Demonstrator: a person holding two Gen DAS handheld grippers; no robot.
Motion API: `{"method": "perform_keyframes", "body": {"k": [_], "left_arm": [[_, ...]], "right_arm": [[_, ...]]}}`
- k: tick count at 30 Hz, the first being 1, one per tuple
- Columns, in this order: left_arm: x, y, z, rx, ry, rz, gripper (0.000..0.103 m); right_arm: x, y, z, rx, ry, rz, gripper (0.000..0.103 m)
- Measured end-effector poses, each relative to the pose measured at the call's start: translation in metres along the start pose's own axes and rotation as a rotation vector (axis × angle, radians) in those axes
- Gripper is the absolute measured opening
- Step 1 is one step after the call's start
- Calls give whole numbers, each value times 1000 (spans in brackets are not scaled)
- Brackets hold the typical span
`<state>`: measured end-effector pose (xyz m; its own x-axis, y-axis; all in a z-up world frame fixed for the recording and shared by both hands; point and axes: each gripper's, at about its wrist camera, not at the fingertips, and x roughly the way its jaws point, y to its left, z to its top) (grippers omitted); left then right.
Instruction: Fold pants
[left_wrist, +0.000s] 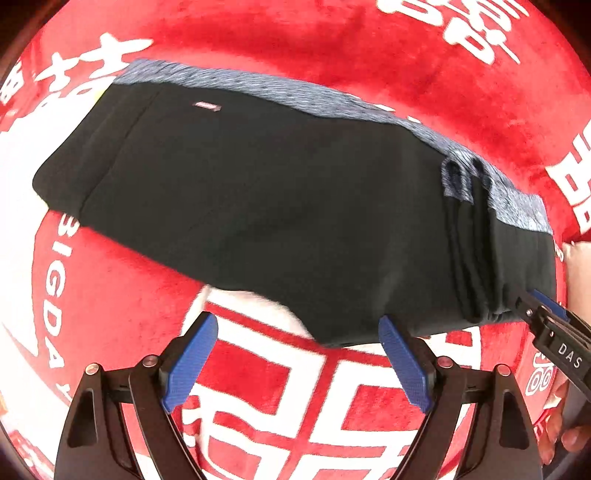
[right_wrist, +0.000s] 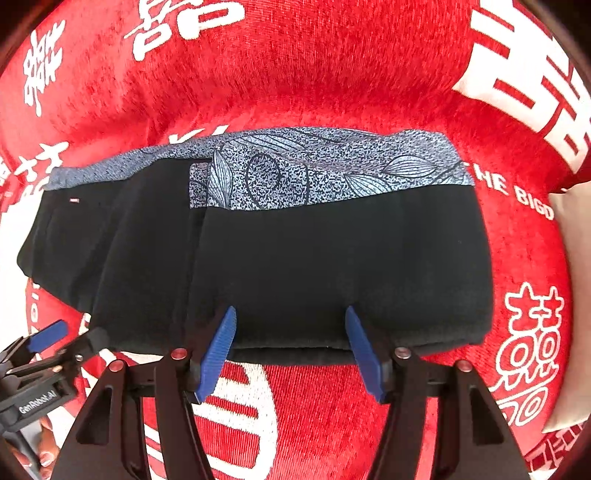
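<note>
Black pants (right_wrist: 295, 266) with a grey patterned side band (right_wrist: 332, 166) lie folded into a compact stack on the red cloth (right_wrist: 332, 74), at twelve o'clock from both tools. The left gripper (left_wrist: 299, 354) and right gripper (right_wrist: 291, 347) gape empty; the folding looks nearly finished.

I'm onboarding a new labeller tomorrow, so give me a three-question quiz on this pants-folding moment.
1. True or false: the left gripper holds the pants.
2. The cloth under the pants is: A) blue B) red with white lettering C) plain green.
3. Fill in: the patterned band along the pants' far edge is grey-blue with a ____ print.

Key: 1 false, its jaws stand open with nothing between them. 2 B. 3 leaf.
</note>
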<state>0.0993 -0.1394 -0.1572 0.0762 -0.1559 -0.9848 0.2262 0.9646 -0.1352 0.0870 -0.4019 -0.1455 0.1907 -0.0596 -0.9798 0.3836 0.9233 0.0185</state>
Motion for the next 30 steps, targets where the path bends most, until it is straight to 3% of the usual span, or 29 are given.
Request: {"method": "perform_keyframes", "body": {"k": [9, 15, 20, 30], "left_arm": [[-10, 38, 5, -54, -23, -3, 90], [-11, 57, 10, -95, -32, -14, 90], [-8, 71, 15, -118, -31, -17, 90], [-11, 89, 22, -163, -51, -31, 90]], "right_arm": [[-19, 34, 10, -133, -44, -23, 65], [17, 44, 13, -92, 98, 10, 70], [23, 60, 6, -162, 90, -48, 80], [33, 73, 11, -169, 105, -78, 84]]}}
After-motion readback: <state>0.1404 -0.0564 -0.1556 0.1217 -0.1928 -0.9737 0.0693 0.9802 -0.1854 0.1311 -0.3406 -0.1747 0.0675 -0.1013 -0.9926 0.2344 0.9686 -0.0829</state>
